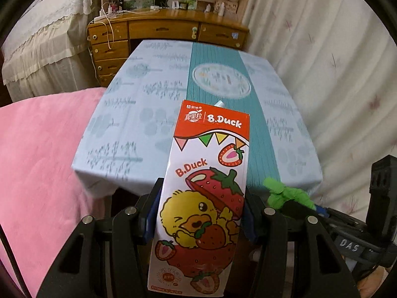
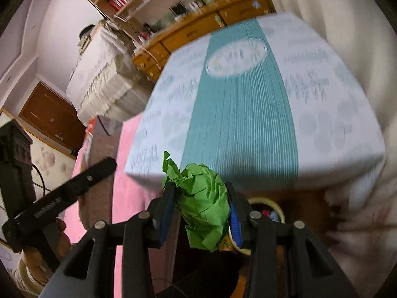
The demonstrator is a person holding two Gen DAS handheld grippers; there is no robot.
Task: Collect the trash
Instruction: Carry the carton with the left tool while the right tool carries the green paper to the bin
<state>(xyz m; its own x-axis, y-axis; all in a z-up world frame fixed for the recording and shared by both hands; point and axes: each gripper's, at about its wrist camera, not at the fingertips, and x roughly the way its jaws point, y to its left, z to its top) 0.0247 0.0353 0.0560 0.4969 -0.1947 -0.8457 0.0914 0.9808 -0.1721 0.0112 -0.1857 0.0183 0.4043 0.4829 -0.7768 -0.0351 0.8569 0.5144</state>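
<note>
Soft, even indoor light fills my left wrist view, and the milk carton between my fingers is sharp and bright. The table beyond it is slightly smeared. My right wrist view is heavily motion-blurred: the table streaks, the crumpled green paper stays fairly crisp. Fisheye bending darkens both rims.

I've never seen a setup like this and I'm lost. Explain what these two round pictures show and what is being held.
No robot here: a person holds a two-finger clamp in each hand, each with a fisheye camera looking along its fingers. The left wrist view shows the left gripper shut on a strawberry B.Duck drink carton. The right wrist view shows the right gripper shut on a crumpled green paper ball, above a small bin with trash inside. Ahead is a table under a blue patterned tablecloth; nothing is visible lying on it.
</note>
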